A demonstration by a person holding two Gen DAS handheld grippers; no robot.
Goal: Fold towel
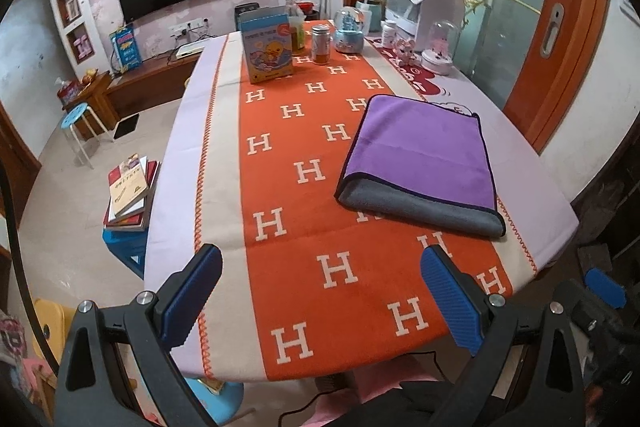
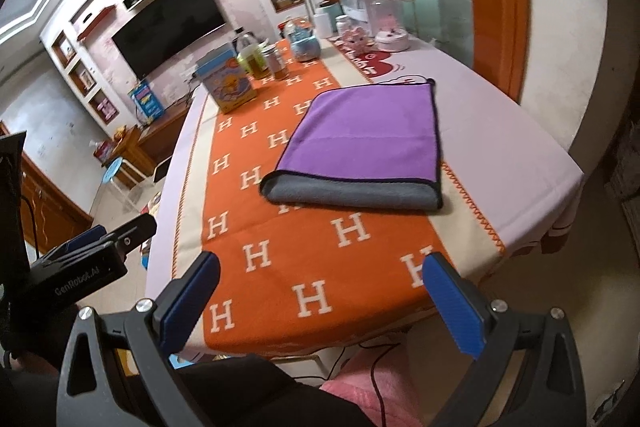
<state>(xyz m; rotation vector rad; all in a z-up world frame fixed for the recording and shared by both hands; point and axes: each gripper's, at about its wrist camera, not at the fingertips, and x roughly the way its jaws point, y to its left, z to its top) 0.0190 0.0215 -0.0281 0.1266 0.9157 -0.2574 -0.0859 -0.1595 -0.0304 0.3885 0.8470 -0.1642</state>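
Observation:
A purple towel point(image 1: 424, 151) with a grey underside lies folded flat on the table's right half, its grey fold edge toward me. It also shows in the right wrist view point(image 2: 364, 143). My left gripper point(image 1: 320, 267) is open and empty, held back above the table's near edge, well short of the towel. My right gripper point(image 2: 320, 275) is open and empty, also above the near edge. The left gripper shows at the left of the right wrist view point(image 2: 96, 247).
The table point(image 1: 224, 163) has an orange cloth with white H letters. At its far end stand a blue box point(image 1: 266, 47), jars point(image 1: 322, 45), a snow globe point(image 1: 350, 31) and a white appliance point(image 1: 424, 11). Books point(image 1: 128, 191) lie on a blue stool at the left.

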